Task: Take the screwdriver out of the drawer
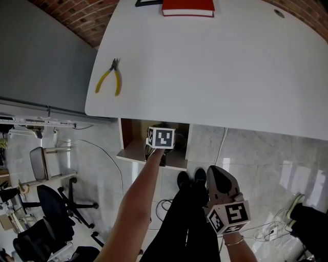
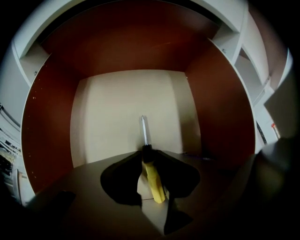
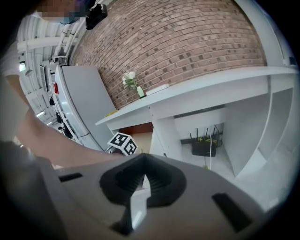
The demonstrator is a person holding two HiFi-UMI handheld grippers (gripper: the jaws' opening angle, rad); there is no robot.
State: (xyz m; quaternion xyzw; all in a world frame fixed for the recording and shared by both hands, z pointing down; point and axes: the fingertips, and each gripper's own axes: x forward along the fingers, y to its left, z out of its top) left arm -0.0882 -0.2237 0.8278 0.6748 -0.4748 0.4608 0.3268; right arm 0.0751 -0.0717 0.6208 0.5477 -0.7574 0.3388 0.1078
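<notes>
Jaws of left gripper: clenched on the yellow handle of the screwdriver, just behind its black collar. Sits inside the open drawer, over the pale bottom, steel shaft aimed at the back panel; hard to tell whether resting there or raised off it. Reddish-brown side walls to either side. From the head view, reaches steeply down into the drawer under the edge of the white table, marker cube uppermost, bare forearm behind. Jaws of right gripper: pressed together, nothing between them. Hangs well apart from the drawer, low beside the person's dark trousers, angled toward the table. On the tabletop, near its left edge, yellow-handled pliers; at the far edge, a red book. Off to the left, black office chairs. Under the table, in the right gripper view, a black router with antennas; on top, a small vase of flowers against the brick wall
</notes>
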